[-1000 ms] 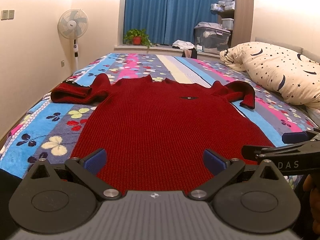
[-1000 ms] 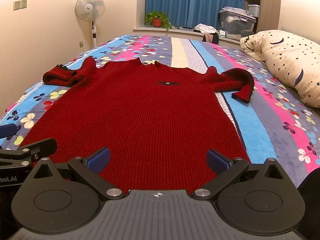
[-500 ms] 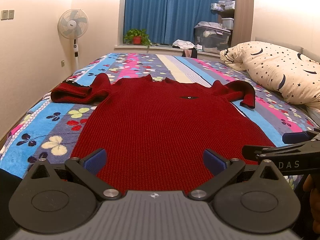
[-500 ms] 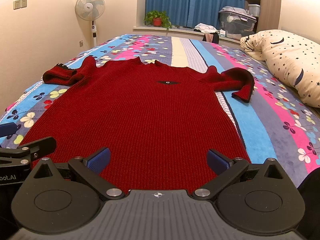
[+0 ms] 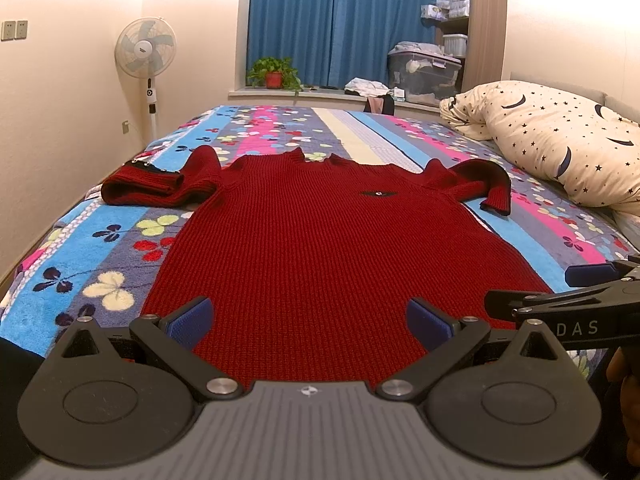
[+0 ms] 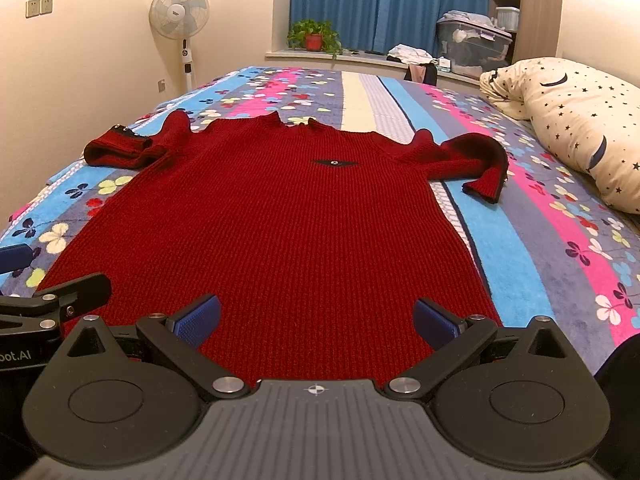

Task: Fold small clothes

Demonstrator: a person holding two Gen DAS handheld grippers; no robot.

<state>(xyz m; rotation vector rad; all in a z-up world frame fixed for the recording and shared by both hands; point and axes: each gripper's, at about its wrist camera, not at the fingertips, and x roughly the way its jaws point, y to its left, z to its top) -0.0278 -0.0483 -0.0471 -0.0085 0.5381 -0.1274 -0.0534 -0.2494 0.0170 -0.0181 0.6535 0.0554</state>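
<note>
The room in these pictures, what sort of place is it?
Most likely a home bedroom. A bed with a floral striped cover carries a red sweater and a star-print pillow, and a standing fan is by blue curtains.

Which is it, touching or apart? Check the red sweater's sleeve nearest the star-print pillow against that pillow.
Apart. The right wrist view shows flowered bedspread plainly between the sleeve and the pillow.
</note>
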